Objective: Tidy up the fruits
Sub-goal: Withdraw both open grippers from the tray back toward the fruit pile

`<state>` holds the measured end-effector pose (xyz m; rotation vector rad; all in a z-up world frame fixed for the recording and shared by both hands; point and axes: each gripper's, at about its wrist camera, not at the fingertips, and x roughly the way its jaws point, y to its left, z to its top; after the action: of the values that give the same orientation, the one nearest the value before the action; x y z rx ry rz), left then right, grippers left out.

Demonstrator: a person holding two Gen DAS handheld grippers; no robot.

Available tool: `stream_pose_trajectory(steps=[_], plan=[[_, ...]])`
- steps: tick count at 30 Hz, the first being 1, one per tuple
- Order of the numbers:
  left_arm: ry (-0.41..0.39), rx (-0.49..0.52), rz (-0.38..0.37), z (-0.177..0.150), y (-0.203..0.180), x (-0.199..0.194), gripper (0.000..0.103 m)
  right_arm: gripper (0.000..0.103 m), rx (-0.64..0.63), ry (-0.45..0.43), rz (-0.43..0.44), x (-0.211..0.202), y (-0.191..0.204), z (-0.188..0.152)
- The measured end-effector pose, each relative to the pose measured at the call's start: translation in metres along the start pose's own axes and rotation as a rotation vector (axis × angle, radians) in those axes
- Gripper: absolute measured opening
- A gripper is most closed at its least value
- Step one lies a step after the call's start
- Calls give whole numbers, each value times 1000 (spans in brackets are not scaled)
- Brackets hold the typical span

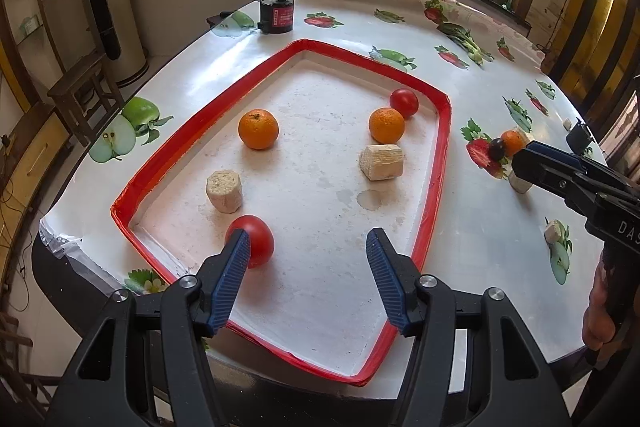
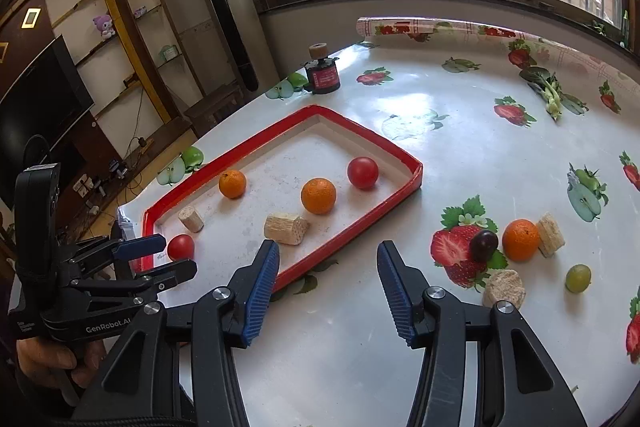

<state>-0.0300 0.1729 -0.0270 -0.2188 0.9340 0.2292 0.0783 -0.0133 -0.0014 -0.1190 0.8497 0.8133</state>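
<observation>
Three oranges (image 2: 232,183), two tomatoes (image 2: 363,173), two grapes (image 2: 483,245), four blocks (image 2: 286,228).

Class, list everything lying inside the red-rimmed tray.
Inside the red-rimmed white tray: two oranges, two red tomatoes, two beige cut chunks. Nothing hidden.
</observation>
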Motion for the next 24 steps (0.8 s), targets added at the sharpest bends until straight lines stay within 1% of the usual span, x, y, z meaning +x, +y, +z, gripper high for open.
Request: stream_pose_trajectory(steps=[14, 24], plan=[[-16, 38, -23, 2, -22, -10, 59, 55, 87, -38, -79, -41, -46, -27], [-18, 92, -65, 6, -51, -13, 59, 56, 147, -41, -135, -62, -76, -49]])
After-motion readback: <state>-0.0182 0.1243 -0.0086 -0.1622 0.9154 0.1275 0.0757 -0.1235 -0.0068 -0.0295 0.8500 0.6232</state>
